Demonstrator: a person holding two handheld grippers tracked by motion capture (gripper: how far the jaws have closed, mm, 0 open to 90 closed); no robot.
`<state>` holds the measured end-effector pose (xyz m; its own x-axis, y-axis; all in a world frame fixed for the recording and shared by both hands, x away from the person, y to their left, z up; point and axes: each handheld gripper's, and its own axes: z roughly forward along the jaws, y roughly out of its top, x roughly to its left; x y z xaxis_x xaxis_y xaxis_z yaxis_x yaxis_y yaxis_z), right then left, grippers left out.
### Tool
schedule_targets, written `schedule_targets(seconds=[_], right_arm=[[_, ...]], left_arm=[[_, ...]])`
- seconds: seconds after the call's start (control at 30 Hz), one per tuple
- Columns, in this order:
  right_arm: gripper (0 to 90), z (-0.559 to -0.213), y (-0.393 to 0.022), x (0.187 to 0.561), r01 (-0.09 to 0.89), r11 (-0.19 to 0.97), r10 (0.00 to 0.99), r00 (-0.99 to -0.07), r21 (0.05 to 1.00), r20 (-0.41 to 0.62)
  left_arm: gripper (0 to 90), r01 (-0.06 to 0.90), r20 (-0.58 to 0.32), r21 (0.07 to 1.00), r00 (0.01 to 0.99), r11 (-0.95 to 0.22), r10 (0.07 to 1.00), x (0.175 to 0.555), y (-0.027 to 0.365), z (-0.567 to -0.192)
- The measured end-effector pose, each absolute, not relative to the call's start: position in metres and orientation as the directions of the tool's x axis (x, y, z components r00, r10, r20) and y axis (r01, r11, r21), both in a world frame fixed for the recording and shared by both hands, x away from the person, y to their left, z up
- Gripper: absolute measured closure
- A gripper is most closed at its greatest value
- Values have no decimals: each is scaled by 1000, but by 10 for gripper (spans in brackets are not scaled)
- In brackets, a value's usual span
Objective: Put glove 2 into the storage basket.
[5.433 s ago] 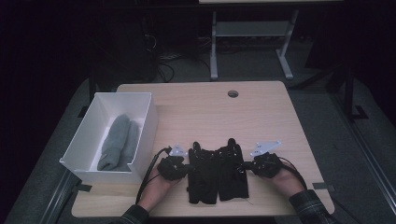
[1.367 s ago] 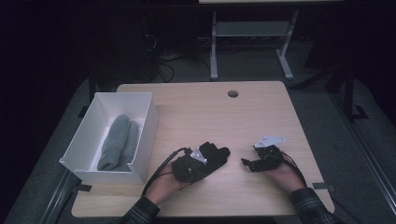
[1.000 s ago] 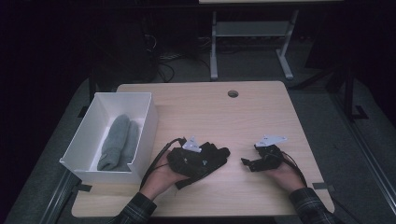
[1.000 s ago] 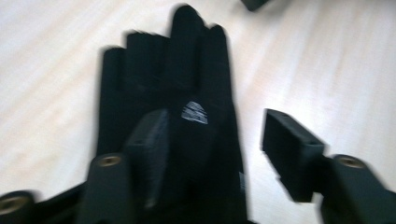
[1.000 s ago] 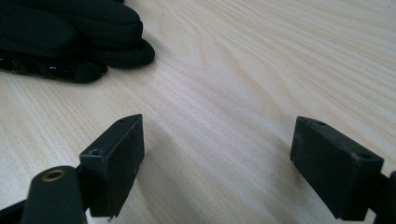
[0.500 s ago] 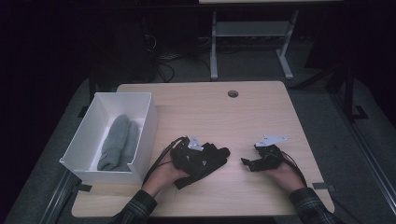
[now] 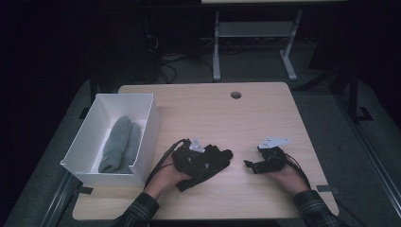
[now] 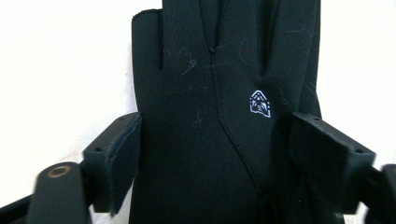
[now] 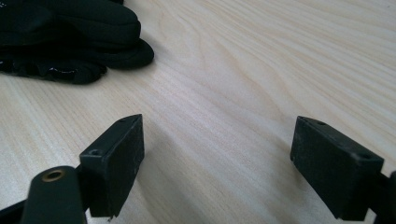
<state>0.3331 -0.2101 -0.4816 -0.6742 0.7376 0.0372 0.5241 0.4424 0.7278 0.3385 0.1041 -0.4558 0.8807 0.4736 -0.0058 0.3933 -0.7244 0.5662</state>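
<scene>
A pair of black gloves (image 7: 210, 163) lies stacked on the wooden table (image 7: 265, 118), front and left of centre. My left gripper (image 7: 204, 157) rests over the stack. In the left gripper view the top glove (image 8: 210, 93), with a small white logo, lies flat between the wide-set jaws of the left gripper (image 8: 215, 154); they have just been closing a little and do not visibly press on it. My right gripper (image 7: 249, 165) stands open to the right of the gloves, apart from them. Its jaws (image 9: 217, 158) hold nothing, over bare wood, with the gloves (image 9: 70, 42) ahead to the left.
A white open box (image 7: 142, 137) stands at the table's left edge with a grey folded cloth or glove (image 7: 120, 144) inside. A cable hole (image 7: 235, 95) sits near the table's far edge. Beyond the table is a dark floor with cables and a stand.
The gloves lay side by side between both grippers; they are now one stack under the left gripper. The left gripper has sunk slightly onto them. The right gripper has kept still.
</scene>
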Motion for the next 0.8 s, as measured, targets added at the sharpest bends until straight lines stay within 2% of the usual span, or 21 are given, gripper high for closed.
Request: schedule_targets(seconds=[0.13, 0.33, 0.47, 0.8], right_arm=[[176, -482, -210, 333, 525, 441, 738, -674, 728, 39], [176, -482, -210, 333, 525, 441, 738, -673, 728, 38], [176, -482, -210, 333, 525, 442, 738, -674, 727, 39], [176, -482, -210, 333, 525, 442, 737, -674, 727, 39]], left_arm=[[306, 386, -17, 563, 889, -730, 457, 337, 104, -454], [580, 380, -39, 544, 902, -748, 430, 332, 100, -449], [635, 405, -52, 522, 893, -750, 447, 331, 97, -447], [645, 459, -118, 543, 871, -703, 477, 334, 102, -431]])
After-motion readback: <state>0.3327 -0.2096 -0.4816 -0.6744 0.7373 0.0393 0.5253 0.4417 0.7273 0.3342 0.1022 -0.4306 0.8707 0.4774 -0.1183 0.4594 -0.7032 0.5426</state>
